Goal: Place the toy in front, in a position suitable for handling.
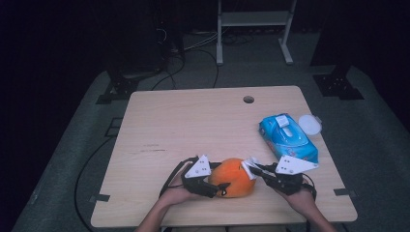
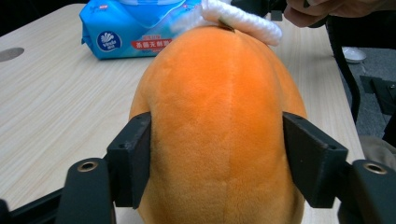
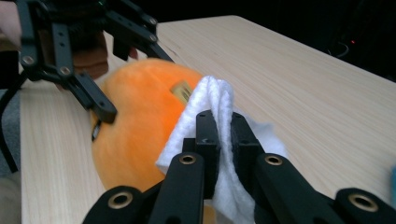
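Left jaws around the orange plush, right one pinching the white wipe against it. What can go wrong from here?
1. The left hand-held gripper has its pads at the flanks of the round orange plush toy; soft and curved, it could squirm or roll out during wiping.
2. The right hand-held gripper pinches only a fold of the white wipe; rubbing may pull it free.
3. The two grippers work close together over the toy and could collide.

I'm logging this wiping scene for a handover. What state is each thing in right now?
Orange plush toy: lying on the table, clasped by the left gripper.
White cloth: folded, pinched in the right gripper, touching the toy.
Wet-wipe pack: lying flat, flap appears shut.
Round white lid: lying loose beside the pack.
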A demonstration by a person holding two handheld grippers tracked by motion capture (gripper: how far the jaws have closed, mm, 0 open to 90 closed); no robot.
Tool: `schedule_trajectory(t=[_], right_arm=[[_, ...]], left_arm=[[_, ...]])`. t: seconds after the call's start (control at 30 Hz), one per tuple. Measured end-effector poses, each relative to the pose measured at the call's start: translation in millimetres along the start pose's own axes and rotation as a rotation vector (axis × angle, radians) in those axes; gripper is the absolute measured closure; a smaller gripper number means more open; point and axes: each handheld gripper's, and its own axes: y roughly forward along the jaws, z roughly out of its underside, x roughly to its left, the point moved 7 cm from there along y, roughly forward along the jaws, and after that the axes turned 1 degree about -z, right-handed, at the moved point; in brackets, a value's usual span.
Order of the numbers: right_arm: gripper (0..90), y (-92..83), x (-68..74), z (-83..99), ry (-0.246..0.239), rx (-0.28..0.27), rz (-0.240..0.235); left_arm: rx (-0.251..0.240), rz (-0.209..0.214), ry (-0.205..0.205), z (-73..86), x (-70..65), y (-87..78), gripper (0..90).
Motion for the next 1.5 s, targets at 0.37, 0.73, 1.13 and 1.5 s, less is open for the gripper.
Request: schedule_trajectory(t=[0.37,0.73,1.13,1.5], right_arm=[[84.2,2.4,12.4,-13.2,-0.012,-0.007,-0.053],[84.2,27.3,40.1,-35.6,-0.119,-0.003,-0.095],[84.2,5.4,14.3,-20.5,-0.041,0.001,-0.044],[84.1,29.9,38.9,-37.5,-0.094,0.003,-0.103]], left_arm=[[0.048,-0.003,0.079,-10.8,-8.9,4.6,30.7],[0.043,-0.002,0.121,-12.9,-15.7,9.2,30.7],[0.021,0.030,-0.144,-12.0,-2.1,12.7,21.0],[0.068,-0.017,-0.029,-17.7,-10.4,13.9,28.7]])
